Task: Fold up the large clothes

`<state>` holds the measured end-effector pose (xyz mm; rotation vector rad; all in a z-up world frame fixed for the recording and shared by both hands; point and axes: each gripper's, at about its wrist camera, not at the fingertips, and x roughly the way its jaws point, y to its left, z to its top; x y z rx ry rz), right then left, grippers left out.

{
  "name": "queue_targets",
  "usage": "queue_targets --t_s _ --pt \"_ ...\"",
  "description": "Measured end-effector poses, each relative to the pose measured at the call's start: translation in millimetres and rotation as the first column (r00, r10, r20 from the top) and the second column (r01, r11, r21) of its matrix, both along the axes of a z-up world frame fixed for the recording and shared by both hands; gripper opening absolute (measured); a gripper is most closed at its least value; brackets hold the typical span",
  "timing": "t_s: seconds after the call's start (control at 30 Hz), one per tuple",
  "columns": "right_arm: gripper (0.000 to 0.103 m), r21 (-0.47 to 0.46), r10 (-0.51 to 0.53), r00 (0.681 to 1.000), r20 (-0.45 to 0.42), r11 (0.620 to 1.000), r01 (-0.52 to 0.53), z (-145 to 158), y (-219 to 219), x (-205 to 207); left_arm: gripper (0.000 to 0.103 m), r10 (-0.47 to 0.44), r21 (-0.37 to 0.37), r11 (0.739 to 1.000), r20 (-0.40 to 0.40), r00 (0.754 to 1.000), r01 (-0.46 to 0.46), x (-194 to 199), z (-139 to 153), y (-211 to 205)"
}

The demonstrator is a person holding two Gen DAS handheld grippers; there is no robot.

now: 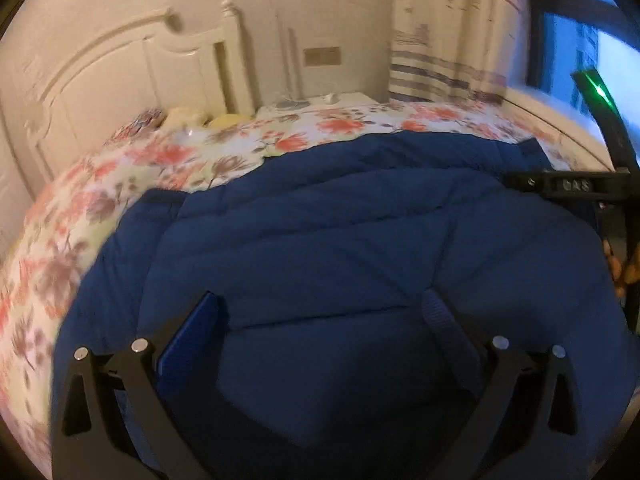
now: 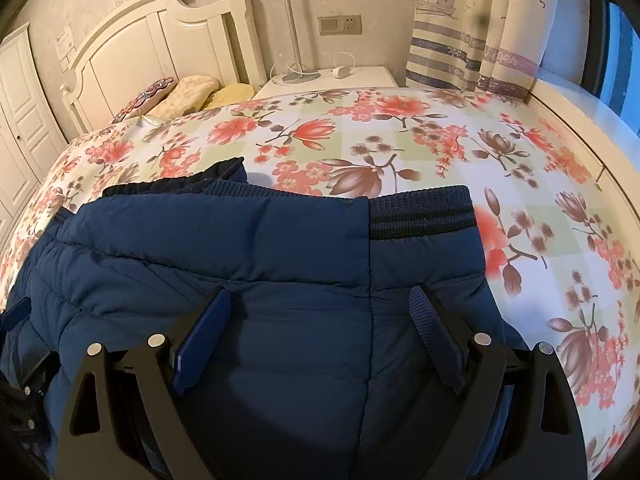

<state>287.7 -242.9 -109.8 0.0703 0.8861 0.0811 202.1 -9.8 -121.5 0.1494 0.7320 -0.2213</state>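
Both pairs of fingers stood spread above the blue padded jacket (image 2: 248, 280), gripping nothing.

Nearest my right-wrist lens, the right gripper (image 2: 320, 304) had its fingers (image 2: 208, 328) wide apart over the jacket, none of the cloth pinched between them; I judged I had it poised there to choose a fresh hold near the ribbed hem (image 2: 420, 212). The left gripper (image 1: 320, 308) was likewise spread over the quilted cloth, its view smeared. Outward from them, the jacket lay partly folded on the bed, on the floral bedsheet (image 2: 400, 136), hem toward the headboard (image 2: 160, 40), because the bed gave room to flatten it. Pillows (image 2: 192, 92) sat beyond, well apart.
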Motion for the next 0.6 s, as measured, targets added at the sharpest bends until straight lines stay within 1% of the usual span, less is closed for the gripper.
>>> queue_targets --t_s 0.07,0.13,0.17,0.23,0.27,0.3,0.33,0.37,0.43,0.5,0.53,0.6 --pt "0.086 -0.004 0.0 1.0 -0.006 1.0 0.0 2 0 -1 0.101 -0.003 -0.038 0.999 -0.028 1.0 0.002 6 -3 6" --pt "0.086 -0.024 -0.012 1.0 0.002 1.0 0.012 6 2 -7 0.101 -0.003 -0.029 1.0 -0.026 1.0 0.002 6 -4 5" --pt "0.087 -0.036 -0.019 0.999 0.031 0.999 0.02 13 7 -19 0.101 0.0 -0.019 1.0 -0.019 1.0 -0.001 5 -5 4" --pt "0.087 -0.027 0.047 0.995 0.085 0.999 -0.044 24 25 -42 0.101 0.004 -0.014 1.0 -0.013 1.0 -0.004 3 -6 4" --pt "0.087 -0.056 0.101 0.988 0.113 0.994 -0.095 29 40 -57 0.101 0.004 -0.015 1.0 -0.015 1.0 -0.004 4 -6 4" --pt "0.087 -0.093 0.131 0.983 0.13 0.988 -0.119 31 51 -68 0.101 0.004 -0.014 1.0 -0.016 1.0 -0.005 4 -6 4" --pt "0.087 -0.15 0.17 0.976 0.138 0.977 -0.149 27 65 -84 0.101 0.005 -0.012 1.0 -0.015 1.0 -0.006 1 -6 2" --pt "0.087 -0.198 0.203 0.971 0.128 0.964 -0.175 20 76 -95 0.101 0.006 -0.011 1.0 -0.013 1.0 -0.006 0 -6 2" --pt "0.087 -0.25 0.201 0.971 0.128 0.954 -0.165 8 82 -106 0.101 0.01 -0.009 1.0 -0.007 1.0 -0.01 -2 -6 1" --pt "0.087 -0.22 0.195 0.973 0.125 0.961 -0.164 4 76 -104 0.101 0.014 0.001 1.0 -0.002 1.0 -0.014 -2 -7 0" --pt "0.087 -0.203 0.194 0.975 0.109 0.964 -0.17 4 73 -99 0.101 0.015 0.006 1.0 -0.001 1.0 -0.015 -3 -7 -1" --pt "0.087 -0.204 0.192 0.977 0.097 0.964 -0.169 6 72 -98 0.101 0.016 0.012 1.0 -0.002 1.0 -0.016 -2 -7 -2"
